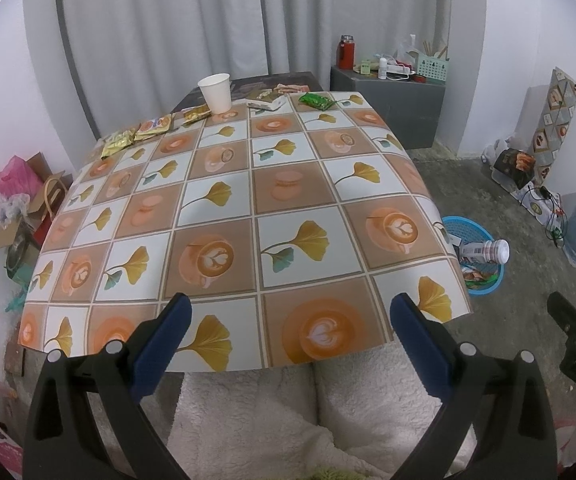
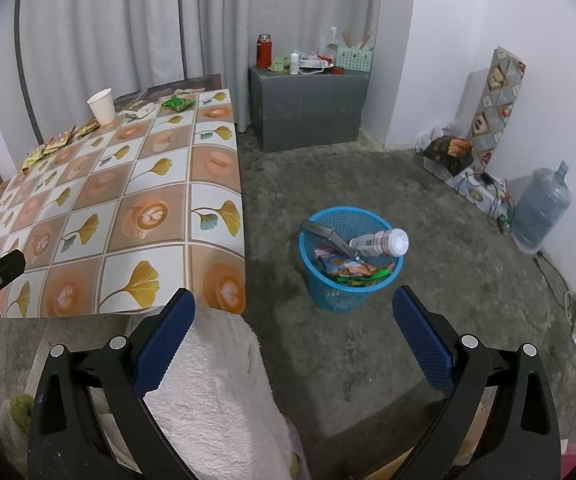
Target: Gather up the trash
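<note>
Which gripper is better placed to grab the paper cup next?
Probably left. The left gripper, open and empty, faces straight down the table toward the paper cup; the right gripper points at the blue basket.

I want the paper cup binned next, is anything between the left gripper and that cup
Nothing visible. The left gripper is open at the near table edge, and only bare tablecloth lies between it and the cup. Wrappers lie left of that line.

On the desk point(image 1: 247, 208) I count one cup point(image 1: 215, 92) and one green packet point(image 1: 316, 101); one bin point(image 2: 348, 258) beside the desk holds one bottle point(image 2: 380, 243).
</note>
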The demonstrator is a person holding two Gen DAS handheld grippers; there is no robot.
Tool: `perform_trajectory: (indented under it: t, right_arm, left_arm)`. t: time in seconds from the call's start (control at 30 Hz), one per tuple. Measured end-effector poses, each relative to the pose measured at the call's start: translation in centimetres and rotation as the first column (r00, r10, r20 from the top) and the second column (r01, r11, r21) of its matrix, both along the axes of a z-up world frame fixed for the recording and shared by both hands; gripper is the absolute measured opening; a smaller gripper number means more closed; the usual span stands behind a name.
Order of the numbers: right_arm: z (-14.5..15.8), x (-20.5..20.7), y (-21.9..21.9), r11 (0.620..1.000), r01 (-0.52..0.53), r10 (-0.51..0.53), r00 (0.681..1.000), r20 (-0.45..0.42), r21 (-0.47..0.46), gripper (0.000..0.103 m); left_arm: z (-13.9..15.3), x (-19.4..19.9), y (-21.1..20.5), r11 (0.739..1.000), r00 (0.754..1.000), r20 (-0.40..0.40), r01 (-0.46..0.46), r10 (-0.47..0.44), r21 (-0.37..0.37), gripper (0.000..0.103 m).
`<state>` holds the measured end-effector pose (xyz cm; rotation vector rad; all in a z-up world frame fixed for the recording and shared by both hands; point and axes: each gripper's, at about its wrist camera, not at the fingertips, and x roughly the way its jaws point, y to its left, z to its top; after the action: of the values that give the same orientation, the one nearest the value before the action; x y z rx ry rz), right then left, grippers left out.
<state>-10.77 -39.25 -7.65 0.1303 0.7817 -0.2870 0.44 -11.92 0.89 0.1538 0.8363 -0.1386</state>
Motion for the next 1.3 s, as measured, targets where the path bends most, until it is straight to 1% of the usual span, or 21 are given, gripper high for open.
perform_trajectory:
  t: [1.3]
  right_arm:
    - [-0.06,0.08,0.54,1.000,0.006,-0.006,1.000,0.001,0.004,0.095]
  left_arm:
    - [0.06,-0.06,-0.08,1.000,1.000,0.003,0.001,-0.001,0.003,0.097]
